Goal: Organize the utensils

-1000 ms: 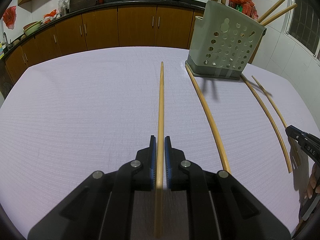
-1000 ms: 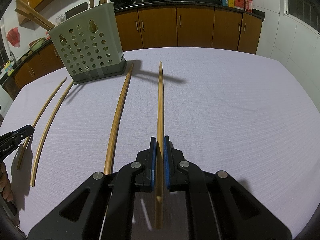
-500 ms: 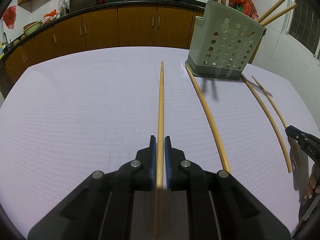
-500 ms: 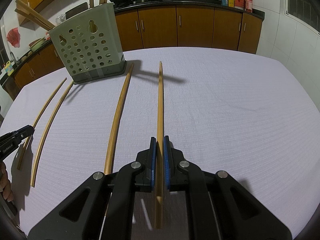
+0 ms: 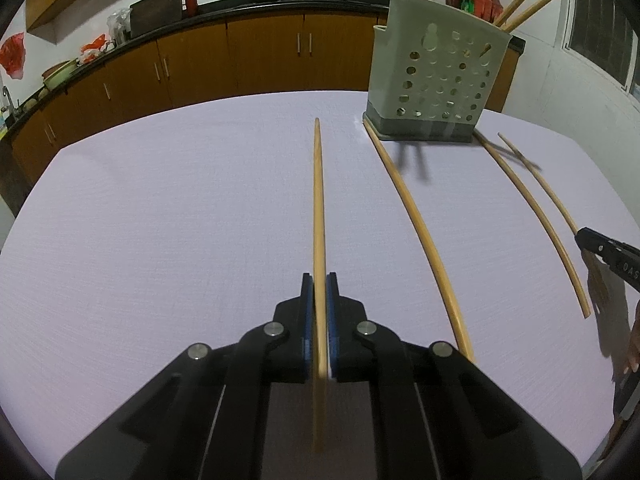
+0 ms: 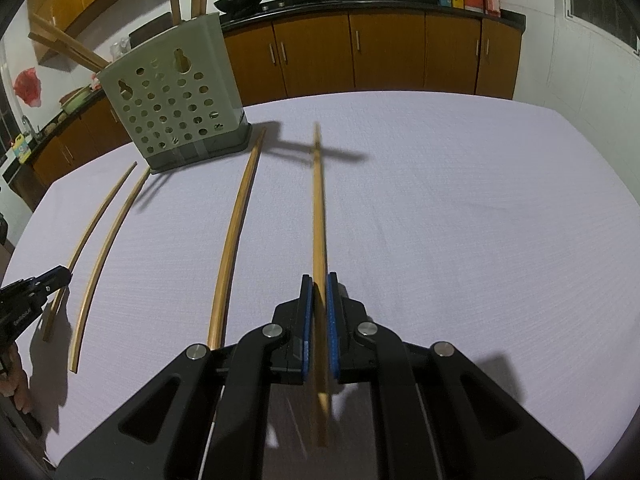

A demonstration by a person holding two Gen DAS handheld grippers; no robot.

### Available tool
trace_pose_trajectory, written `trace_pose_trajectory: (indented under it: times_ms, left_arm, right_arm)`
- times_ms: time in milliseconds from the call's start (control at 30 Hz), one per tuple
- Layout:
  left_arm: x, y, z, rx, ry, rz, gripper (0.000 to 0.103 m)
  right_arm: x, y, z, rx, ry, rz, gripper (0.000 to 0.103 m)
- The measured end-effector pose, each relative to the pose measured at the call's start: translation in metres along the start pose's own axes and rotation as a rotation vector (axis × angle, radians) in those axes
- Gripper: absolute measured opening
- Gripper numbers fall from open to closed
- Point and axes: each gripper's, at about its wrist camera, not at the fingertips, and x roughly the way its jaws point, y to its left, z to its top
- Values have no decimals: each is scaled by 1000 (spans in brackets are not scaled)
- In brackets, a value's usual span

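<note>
My left gripper [image 5: 319, 280] is shut on a long wooden chopstick [image 5: 319, 200] that points away over the table. My right gripper [image 6: 319, 280] is shut on another wooden chopstick [image 6: 319, 208], lifted slightly, with its shadow on the cloth. A grey-green perforated utensil holder [image 5: 438, 80] stands at the far right in the left wrist view and at the far left in the right wrist view [image 6: 176, 100], with several chopsticks sticking out of its top. Three loose chopsticks lie on the cloth; the nearest [image 5: 424, 232], also in the right view [image 6: 234, 232], touches the holder's base.
The table has a pale lilac cloth [image 5: 160, 220]. Two more loose chopsticks [image 6: 108, 240] lie left of the holder in the right view. Brown kitchen cabinets [image 6: 384, 52] and a counter with woks run behind the table. The other gripper's tip shows at each view's edge [image 5: 600, 248].
Both grippers have lifted and tilted a little with their chopsticks. The holder now looks nearer and more upright in both views. The right-held chopstick is blurred by motion.
</note>
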Motion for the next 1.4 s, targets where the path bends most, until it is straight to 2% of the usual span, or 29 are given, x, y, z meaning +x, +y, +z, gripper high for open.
trace_pose_trajectory:
  times_ms: [167,400,600,800,967,1200,1300,1400]
  left_arm:
    - [-35,3,12,9,-104,-12,8]
    - [-93,10,49,-10,-286,-29,7]
    - [-120,10,72,-10,-363,-67,7]
    - [-142,5,87,19,-406,-108,7]
    - [-164,-5,106,28,-467,-155,7]
    - [-202,-29,147,16,-635,-201,7]
    - [-208,-36,165,-2,-698,-190,7]
    - [-199,-41,183,-20,-730,-175,7]
  right_arm:
    - [-30,0,12,-2,-121,10,8]
    - [-74,0,37,3,-281,23,8]
    - [-93,4,57,-2,-365,30,7]
    - [-113,12,77,-11,-445,48,7]
    - [-146,24,100,-20,-544,117,7]
    - [-187,52,131,-27,-738,225,7]
    - [-187,65,146,-29,-806,238,7]
    - [-172,72,160,-36,-820,234,7]
